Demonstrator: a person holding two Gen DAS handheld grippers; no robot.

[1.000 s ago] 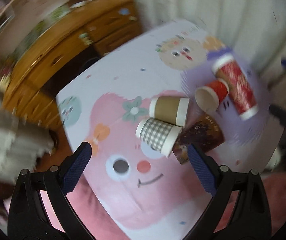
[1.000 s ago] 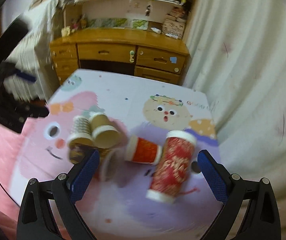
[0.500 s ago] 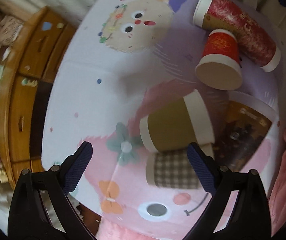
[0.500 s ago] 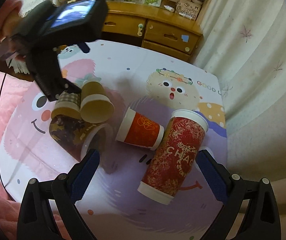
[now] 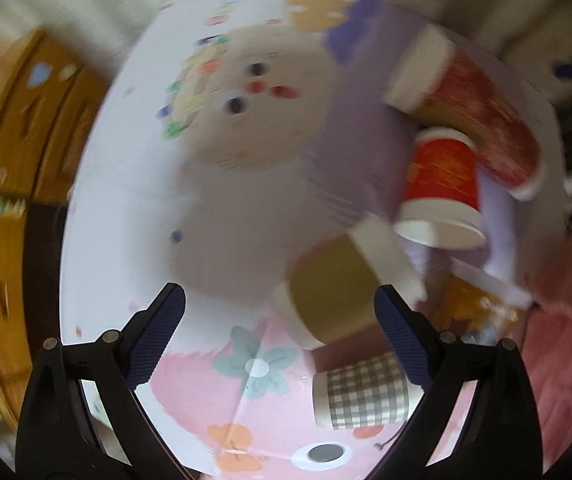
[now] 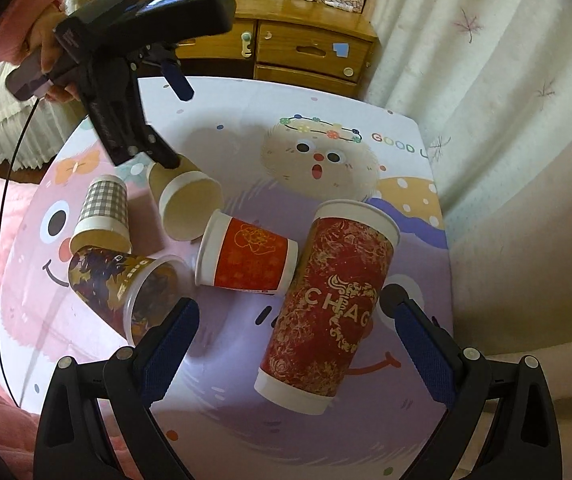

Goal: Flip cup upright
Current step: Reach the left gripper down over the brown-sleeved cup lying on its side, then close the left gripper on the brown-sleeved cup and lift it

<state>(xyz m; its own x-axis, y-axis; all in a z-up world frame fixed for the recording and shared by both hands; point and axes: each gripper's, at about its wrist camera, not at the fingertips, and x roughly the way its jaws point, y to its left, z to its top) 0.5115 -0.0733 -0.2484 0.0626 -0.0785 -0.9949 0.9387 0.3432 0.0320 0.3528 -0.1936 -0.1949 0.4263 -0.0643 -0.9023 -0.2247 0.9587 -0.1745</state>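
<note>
My left gripper [image 5: 278, 328] hangs spread wide, one finger touching the tan cup [image 6: 184, 196] lying on its side on the cartoon tablecloth [image 6: 246, 120]; my right gripper [image 6: 292, 344] gapes empty above the tall red cup [image 6: 334, 308].

Two wrist views, one table of tipped cups.
Left wrist view: close above the table [image 5: 134, 208], looking down past the brown cup [image 5: 332, 300], blurred. Right wrist view: higher and farther back, facing the dresser [image 6: 310, 50] and curtain [image 6: 486, 60]. Shared: brown cup [image 6: 184, 196], checked cup [image 6: 104, 210], both red cups.
</note>
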